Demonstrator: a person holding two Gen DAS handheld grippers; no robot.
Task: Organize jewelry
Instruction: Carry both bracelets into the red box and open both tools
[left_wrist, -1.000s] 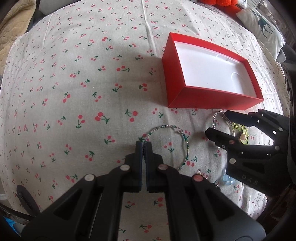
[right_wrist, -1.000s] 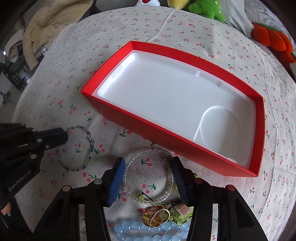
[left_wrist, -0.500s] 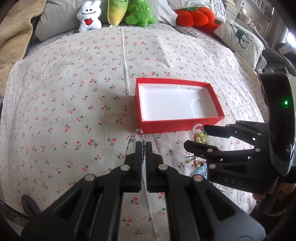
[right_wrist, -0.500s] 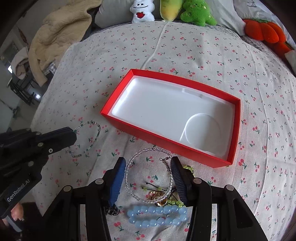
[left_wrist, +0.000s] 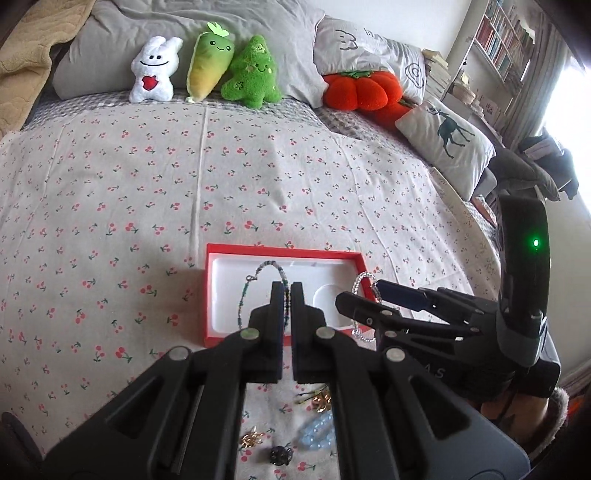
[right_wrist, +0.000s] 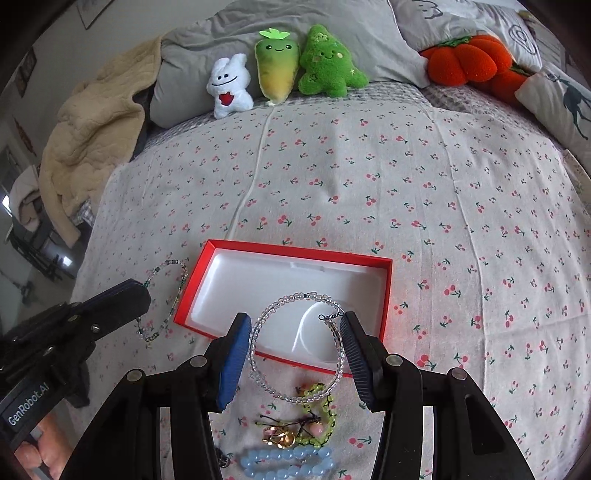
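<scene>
A red box (left_wrist: 210, 295) with a white tray inside (right_wrist: 386, 295) lies on the cherry-print bedspread. My left gripper (left_wrist: 287, 290) is shut on a green-and-pink beaded bracelet (left_wrist: 245, 291), held lifted in front of the box; the bracelet also shows in the right wrist view (right_wrist: 173, 291). My right gripper (right_wrist: 295, 332) holds a clear beaded bracelet (right_wrist: 295, 297) stretched between its blue pads, raised over the box's near edge. It shows in the left wrist view (left_wrist: 360, 284) beside my right gripper (left_wrist: 360, 293).
Loose jewelry lies near me: a light-blue bead bracelet (right_wrist: 286, 461), a yellow-green bead bracelet (right_wrist: 319, 406), a gold piece (right_wrist: 279, 437), a dark charm (left_wrist: 279, 454). Plush toys (left_wrist: 203, 70) and pillows (left_wrist: 447, 144) line the far edge.
Both grippers have risen well above the bedspread, each lifting its bracelet off the cloth. The box now looks smaller and farther below.
</scene>
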